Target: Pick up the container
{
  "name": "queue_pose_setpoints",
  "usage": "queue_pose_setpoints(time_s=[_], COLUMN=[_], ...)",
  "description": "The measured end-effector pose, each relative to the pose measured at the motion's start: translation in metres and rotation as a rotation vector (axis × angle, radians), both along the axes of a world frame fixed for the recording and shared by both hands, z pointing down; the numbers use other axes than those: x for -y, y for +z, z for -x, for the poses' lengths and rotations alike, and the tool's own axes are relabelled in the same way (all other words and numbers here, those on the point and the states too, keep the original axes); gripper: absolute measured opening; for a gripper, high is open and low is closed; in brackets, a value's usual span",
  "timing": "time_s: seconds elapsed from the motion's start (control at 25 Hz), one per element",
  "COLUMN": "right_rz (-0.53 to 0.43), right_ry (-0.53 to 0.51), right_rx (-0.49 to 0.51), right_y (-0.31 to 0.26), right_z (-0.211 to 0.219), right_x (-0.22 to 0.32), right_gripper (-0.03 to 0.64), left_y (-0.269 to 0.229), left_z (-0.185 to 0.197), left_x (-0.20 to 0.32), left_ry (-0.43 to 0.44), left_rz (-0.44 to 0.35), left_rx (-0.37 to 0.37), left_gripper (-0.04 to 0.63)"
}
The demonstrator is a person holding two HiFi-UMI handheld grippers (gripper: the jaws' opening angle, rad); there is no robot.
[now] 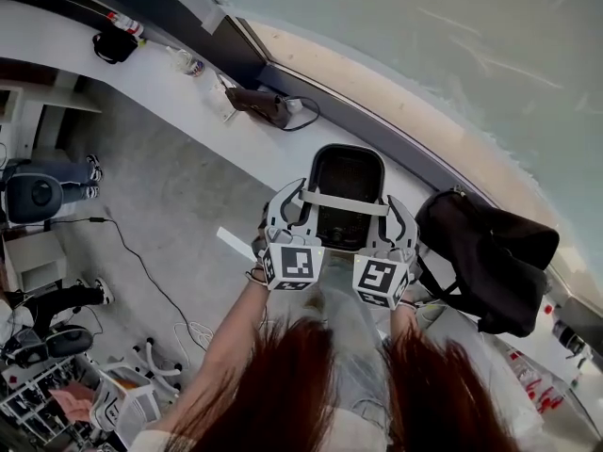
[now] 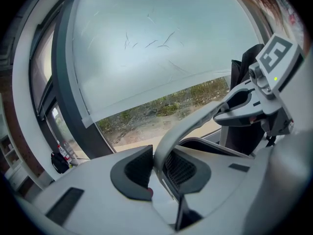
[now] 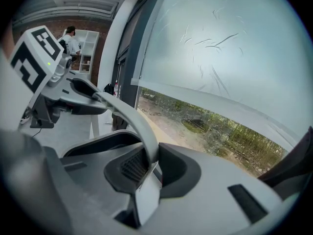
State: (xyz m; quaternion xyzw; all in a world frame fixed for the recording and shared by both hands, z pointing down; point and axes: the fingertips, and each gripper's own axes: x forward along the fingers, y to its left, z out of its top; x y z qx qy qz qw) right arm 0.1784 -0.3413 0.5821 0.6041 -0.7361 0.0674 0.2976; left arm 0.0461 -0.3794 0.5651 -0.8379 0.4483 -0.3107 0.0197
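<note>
Running along under the big window (image 1: pixel 452 55), the long white counter (image 1: pixel 188 111) takes up most of the room from where I stand. A slumped black bag (image 1: pixel 490 252) lies on it to the person's right. Just beside the bag, straight in front of the person, is the container (image 1: pixel 347 177), a dark tub with rounded corners. A pale grey handle (image 1: pixel 344 202) arches across its near side.

The person has both tools on that handle. The left gripper (image 1: pixel 294 217) has hold of its left end and the right gripper (image 1: pixel 394 224) its right end, so the two sit close together. In the left gripper view the dark ribbed fingers (image 2: pixel 134 173) are clenched on the grey band, which runs up between them. In the right gripper view the fingers (image 3: pixel 173 168) pinch the same band from its other end.

I judge the grasp to be made and the lift to be the step in hand. I cannot tell whether the tub's base has left the counter. The next move calls for raising both hands together and level, so the handle does not twist or slide through the pads and the tub hangs straight.

The inside of the tub is dark and shadowed, and I cannot make out anything in it.
</note>
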Motion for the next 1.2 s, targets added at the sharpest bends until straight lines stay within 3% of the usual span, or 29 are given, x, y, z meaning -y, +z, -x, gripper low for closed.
queue_pose_setpoints(time_s=[0.8, 1.2], right_rz=[-0.053, -0.076], right_ry=[0.056, 0.083], right_rx=[0.001, -0.019], right_y=[-0.081, -0.122], right_z=[-0.007, -0.001], right_x=[-0.035, -0.060], right_gripper=[0.066, 0.066], left_y=[-0.080, -0.113], left_z=[-0.005, 0.000], left_x=[-0.029, -0.054], left_ry=[-0.007, 0.015], left_rz=[-0.056, -0.047], left_rx=[-0.057, -0.094], left_gripper=[0.089, 0.089])
